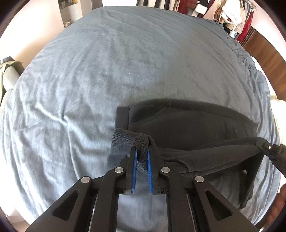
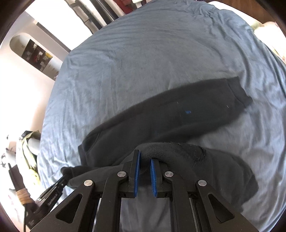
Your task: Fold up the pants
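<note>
Black pants (image 1: 187, 123) lie on a blue-grey bedspread (image 1: 107, 71). My left gripper (image 1: 142, 151) is shut on a ribbed edge of the pants and holds it lifted above the bed. The right gripper's tip (image 1: 270, 149) shows at the right edge of the left wrist view, holding the same raised edge. In the right wrist view my right gripper (image 2: 145, 158) is shut on a thick fold of the pants (image 2: 178, 114), whose leg stretches away to a cuff at the upper right. The left gripper (image 2: 59, 183) shows at the lower left.
The bedspread (image 2: 143, 53) covers the whole bed. Hanging clothes (image 1: 228, 14) and a wooden board (image 1: 264, 53) stand beyond the far right corner. A chair with a green garment (image 2: 28, 155) stands off the bed's left side.
</note>
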`<state>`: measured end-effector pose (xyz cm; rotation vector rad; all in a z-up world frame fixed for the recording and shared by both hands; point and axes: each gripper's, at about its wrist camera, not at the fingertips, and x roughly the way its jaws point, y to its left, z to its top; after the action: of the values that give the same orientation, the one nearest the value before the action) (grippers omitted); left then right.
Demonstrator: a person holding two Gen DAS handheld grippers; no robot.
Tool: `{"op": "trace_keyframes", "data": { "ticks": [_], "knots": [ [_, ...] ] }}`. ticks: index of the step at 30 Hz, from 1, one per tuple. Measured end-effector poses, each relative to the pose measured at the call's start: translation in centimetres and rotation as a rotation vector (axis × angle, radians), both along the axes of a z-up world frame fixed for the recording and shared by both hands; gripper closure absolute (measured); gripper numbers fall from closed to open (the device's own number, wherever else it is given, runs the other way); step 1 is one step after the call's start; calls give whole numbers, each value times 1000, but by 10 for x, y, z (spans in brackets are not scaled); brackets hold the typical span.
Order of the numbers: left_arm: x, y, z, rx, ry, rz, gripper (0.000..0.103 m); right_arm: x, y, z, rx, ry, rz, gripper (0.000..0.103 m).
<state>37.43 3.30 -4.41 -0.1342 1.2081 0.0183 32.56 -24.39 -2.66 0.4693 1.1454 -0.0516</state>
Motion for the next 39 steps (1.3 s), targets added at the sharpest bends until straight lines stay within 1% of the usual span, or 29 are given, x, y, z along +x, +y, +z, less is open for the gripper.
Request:
{"op": "trace_keyframes", "data": {
  "ticks": [7, 14, 15, 16, 17, 18, 19, 25, 31, 34, 35, 36, 38, 39],
  "knots": [
    [36, 8, -24, -18, 2, 11, 91, 53, 0, -29, -10, 15, 14, 91],
    [61, 9, -37, -25, -1, 5, 90, 95, -4, -54, -1, 23, 0, 91],
    [65, 10, -39, -25, -3, 8, 89, 100, -4, -58, 2, 23, -2, 91],
    [68, 11, -41, -23, -5, 13, 86, 105, -4, -62, 5, 25, -3, 91],
    [72, 13, -43, -17, -10, 22, 84, 111, -4, -66, 6, 29, -4, 91],
    [75, 14, -44, -9, -17, 30, 79, 117, -4, -72, 6, 34, -3, 91],
    [78, 15, -45, -1, -22, 33, 78, 123, -3, -76, 1, 41, -1, 91],
    [91, 13, -57, 61, -38, 5, 77, 148, -2, -103, -1, 94, -11, 91],
    [97, 12, -74, 85, -22, -12, 77, 165, -1, -119, 2, 145, -15, 89],
    [100, 9, -75, 102, -20, -25, 78, 169, 3, -119, 5, 161, 21, 76],
    [99, 9, -73, 106, -22, -25, 78, 171, 4, -119, 9, 159, 40, 67],
    [97, 9, -68, 109, -32, -23, 78, 171, 7, -116, 11, 160, 56, 62],
    [91, 5, -55, 124, -67, -31, 72, 168, 11, -107, 4, 150, 84, 56],
    [86, 1, -46, 131, -92, -43, 65, 165, 13, -101, -2, 145, 98, 55]
  ]
}}
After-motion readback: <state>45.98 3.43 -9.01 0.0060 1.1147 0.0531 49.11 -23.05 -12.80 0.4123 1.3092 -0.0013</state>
